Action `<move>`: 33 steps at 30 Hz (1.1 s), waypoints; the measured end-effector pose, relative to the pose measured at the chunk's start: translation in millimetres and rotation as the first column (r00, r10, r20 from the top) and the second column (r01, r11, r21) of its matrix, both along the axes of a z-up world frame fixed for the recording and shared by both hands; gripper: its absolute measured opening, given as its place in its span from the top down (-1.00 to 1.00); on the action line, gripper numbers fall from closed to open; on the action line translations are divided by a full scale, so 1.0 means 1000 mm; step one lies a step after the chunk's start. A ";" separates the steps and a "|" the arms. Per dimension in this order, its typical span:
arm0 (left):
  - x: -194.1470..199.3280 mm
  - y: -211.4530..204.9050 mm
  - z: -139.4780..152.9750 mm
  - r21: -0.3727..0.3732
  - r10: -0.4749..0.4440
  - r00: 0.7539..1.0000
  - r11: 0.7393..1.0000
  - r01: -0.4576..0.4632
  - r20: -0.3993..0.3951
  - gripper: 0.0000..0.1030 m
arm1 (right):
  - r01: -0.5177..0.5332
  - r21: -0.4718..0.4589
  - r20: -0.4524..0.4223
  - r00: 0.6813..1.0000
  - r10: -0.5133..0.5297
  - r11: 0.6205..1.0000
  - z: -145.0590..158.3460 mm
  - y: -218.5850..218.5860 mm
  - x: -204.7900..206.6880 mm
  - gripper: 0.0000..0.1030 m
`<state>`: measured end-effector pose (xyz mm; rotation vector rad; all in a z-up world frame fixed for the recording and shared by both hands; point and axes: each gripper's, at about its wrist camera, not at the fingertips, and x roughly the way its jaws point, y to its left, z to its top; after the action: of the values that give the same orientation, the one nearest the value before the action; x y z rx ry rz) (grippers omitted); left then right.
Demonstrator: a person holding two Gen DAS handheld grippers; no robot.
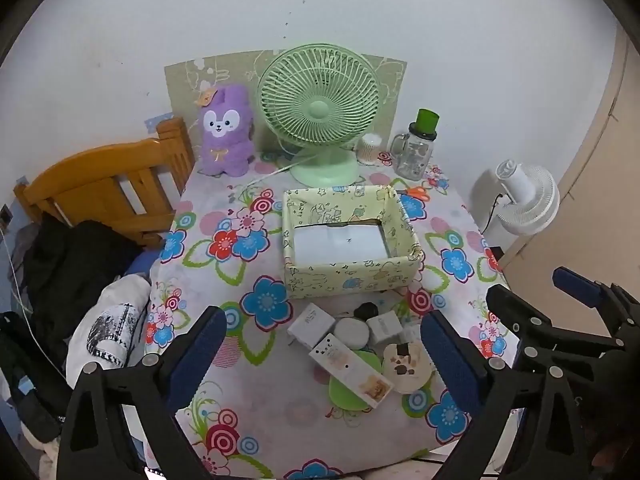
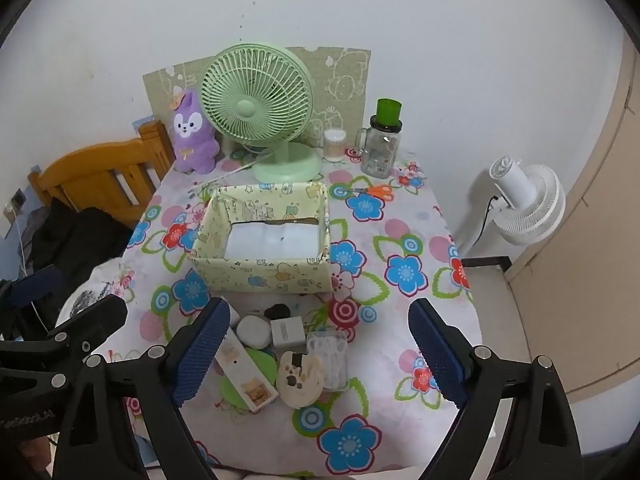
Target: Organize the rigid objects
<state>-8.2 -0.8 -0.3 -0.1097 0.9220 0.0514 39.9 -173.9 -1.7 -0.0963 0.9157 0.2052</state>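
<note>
A yellow patterned box [image 1: 352, 276] [image 2: 260, 270] stands open mid-table with a white sheet on its floor. In front of it lies a cluster of small items: a long white carton [image 1: 350, 370] [image 2: 244, 372], a green disc [image 1: 352, 392] [image 2: 262, 364], a round cream case [image 1: 406, 364] [image 2: 300, 378], a white round tin [image 1: 351, 332] [image 2: 254, 330], white cubes [image 1: 384, 328] [image 2: 287, 332], a black lump [image 1: 366, 311] [image 2: 277, 312] and a clear plastic case [image 2: 330, 356]. My left gripper [image 1: 322, 360] is open above the cluster. My right gripper [image 2: 320, 356] is open above it too, and shows at the right of the left wrist view [image 1: 532, 296].
The floral tablecloth [image 1: 208, 272] covers the table. At the back stand a green fan [image 1: 320, 112], a purple plush [image 1: 226, 132], a cotton-swab jar [image 1: 368, 148] and a glass mug with green lid [image 1: 414, 148]. Orange scissors [image 2: 380, 191] lie nearby. A wooden chair [image 1: 100, 188] is left, a white fan [image 1: 524, 200] right.
</note>
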 end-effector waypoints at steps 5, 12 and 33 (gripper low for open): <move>0.001 0.000 -0.002 0.003 0.004 1.000 1.000 -0.004 -0.007 -0.91 | 0.001 -0.007 -0.007 1.000 -0.001 1.000 0.000 0.000 0.001 -0.81; 0.000 -0.005 -0.002 0.035 0.009 1.000 0.999 -0.009 0.004 -0.87 | 0.001 -0.006 -0.006 1.000 -0.001 1.000 -0.001 0.000 0.000 -0.81; 0.003 -0.008 -0.004 0.033 0.011 1.000 0.999 -0.011 -0.009 -0.87 | 0.020 0.007 0.004 1.000 -0.020 1.000 0.000 -0.009 0.002 -0.81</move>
<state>-5.2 -8.6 -4.7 -0.0838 0.9291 0.0775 42.2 -182.8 -1.5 -0.0816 0.9119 0.1896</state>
